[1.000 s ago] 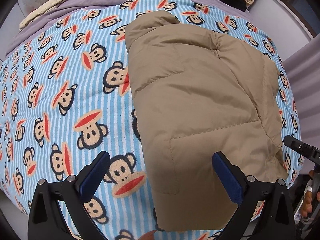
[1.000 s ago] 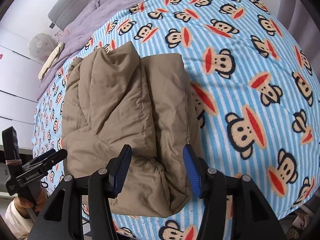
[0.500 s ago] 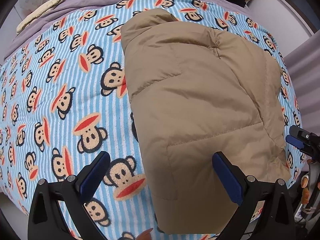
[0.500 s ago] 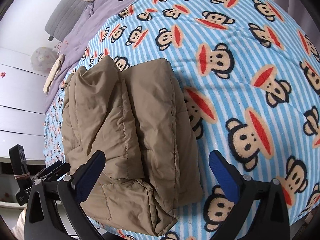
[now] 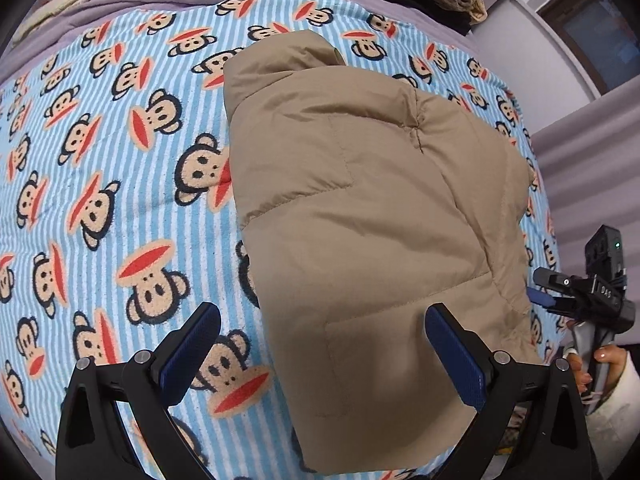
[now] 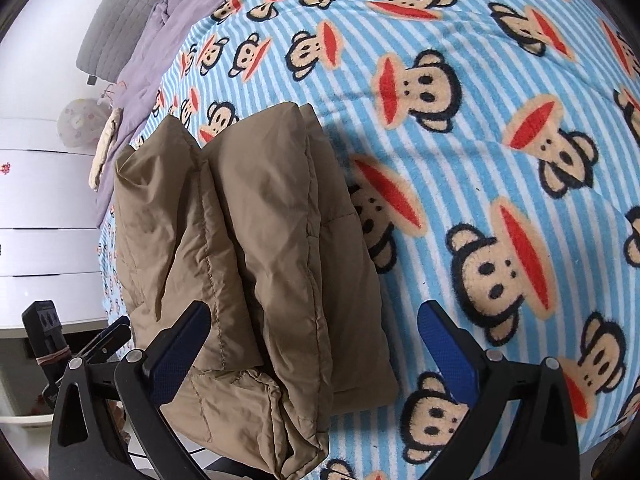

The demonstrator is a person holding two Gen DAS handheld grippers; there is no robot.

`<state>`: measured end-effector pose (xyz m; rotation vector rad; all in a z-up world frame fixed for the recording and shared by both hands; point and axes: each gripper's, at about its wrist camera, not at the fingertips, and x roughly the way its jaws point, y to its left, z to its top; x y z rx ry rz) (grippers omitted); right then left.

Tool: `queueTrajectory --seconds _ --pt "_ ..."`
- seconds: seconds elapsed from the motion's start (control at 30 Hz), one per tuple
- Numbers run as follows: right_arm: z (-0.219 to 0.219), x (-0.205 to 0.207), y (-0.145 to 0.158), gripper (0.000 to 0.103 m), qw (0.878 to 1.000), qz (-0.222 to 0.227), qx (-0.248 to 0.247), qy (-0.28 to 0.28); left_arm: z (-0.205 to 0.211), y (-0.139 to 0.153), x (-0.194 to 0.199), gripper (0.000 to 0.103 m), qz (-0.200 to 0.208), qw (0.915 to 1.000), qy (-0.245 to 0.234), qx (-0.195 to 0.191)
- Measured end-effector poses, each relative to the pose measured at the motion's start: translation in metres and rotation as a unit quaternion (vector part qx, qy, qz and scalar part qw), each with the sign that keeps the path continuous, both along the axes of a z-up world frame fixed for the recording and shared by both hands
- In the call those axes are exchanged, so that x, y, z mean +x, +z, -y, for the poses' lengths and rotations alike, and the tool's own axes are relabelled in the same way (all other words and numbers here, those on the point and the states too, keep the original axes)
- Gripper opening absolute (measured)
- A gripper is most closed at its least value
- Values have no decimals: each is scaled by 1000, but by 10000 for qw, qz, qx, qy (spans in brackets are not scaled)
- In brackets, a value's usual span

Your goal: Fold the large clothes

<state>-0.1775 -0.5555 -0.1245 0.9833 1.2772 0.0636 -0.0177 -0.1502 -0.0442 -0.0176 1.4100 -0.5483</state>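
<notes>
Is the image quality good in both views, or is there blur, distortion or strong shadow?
Left wrist view: sharp, even daylight, the blue striped monkey-print blanket bulges from fisheye distortion. Right wrist view: the folded tan padded jacket casts only a soft shadow; corners dark.

A tan quilted puffer jacket (image 5: 360,216) lies folded into a thick, roughly rectangular bundle on a blue-and-white striped blanket (image 5: 120,168) printed with cartoon monkey faces. Its stand-up collar points toward the far end of the bed. From the right wrist view, the jacket (image 6: 256,248) shows stacked padded layers, with the near end reaching the blanket's edge.
</notes>
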Motion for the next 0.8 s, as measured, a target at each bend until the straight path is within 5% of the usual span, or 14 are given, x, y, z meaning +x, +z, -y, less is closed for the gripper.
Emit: queueTrajectory --seconds 0.3,0.43,0.6,0.8 --pt "4 19 -8 103 9968 390 616 343 -29 -30 27 102 -919 9875 533 -1164" --pt "-2 36 -8 103 9916 620 801 800 -24 -41 34 102 -947 9871 361 -1236" --pt "-10 64 -28 103 9893 387 743 1190 -6 -65 36 102 -1235 9834 55 -1326" --pt "-16 88 -63 103 9824 290 1349 1262 3 -93 45 102 -1570 9729 144 -1689"
